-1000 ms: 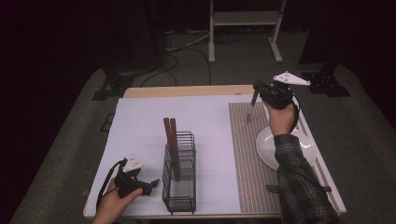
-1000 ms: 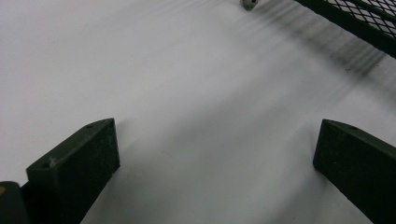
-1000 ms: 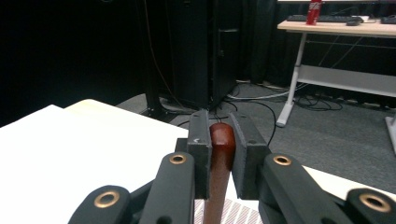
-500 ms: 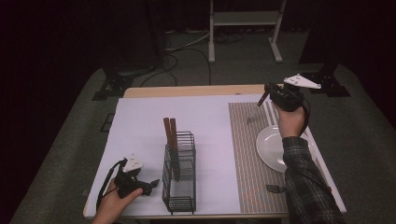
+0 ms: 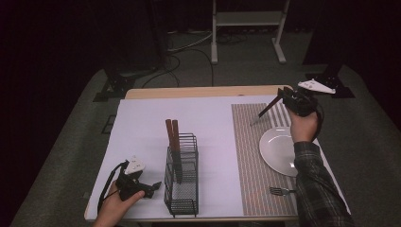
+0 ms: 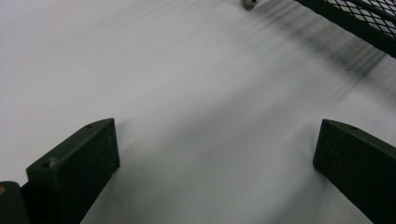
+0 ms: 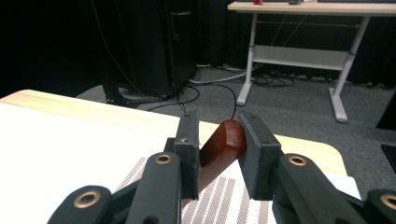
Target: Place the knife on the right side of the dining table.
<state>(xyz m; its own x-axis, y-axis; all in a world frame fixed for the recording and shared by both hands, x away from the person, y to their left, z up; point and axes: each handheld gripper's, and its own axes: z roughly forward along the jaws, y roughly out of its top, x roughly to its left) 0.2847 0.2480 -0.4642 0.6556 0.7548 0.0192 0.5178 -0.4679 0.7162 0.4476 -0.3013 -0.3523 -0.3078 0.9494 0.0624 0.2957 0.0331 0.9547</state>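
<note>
**Right tool lifts a wooden-handled knife over the striped mat**

The knife with the reddish-brown wooden handle [image 7: 223,144] is clamped by its handle end between the jaws of the right tool [image 5: 289,98], held up in the air at the far right corner of the worktop. In the high view it slants down and to the left, its blade tip over the far end of the grey striped placemat [image 5: 250,156]. No writing, brand or label can be read on any of the things.

The left tool [image 5: 142,187] rests low at the near left, its jaws spread wide with nothing between them; the left gripper view shows bare white surface between the two black jaws.

The worktop [image 5: 142,127] is covered by a white sheet, with a strip of pale wood showing along its far edge. It stands on grey carpet in a dark room. Behind it are a white-framed desk [image 5: 248,19], loose cables on the floor and black stands.

On the placemat lie a round white plate [image 5: 279,151], just beneath the right hand and forearm, and a metal fork [image 5: 279,191] near the front edge. A black wire cutlery rack [image 5: 182,182] stands between the two tools, just beside the left one, holding two more brown-handled knives [image 5: 172,137] upright.
</note>
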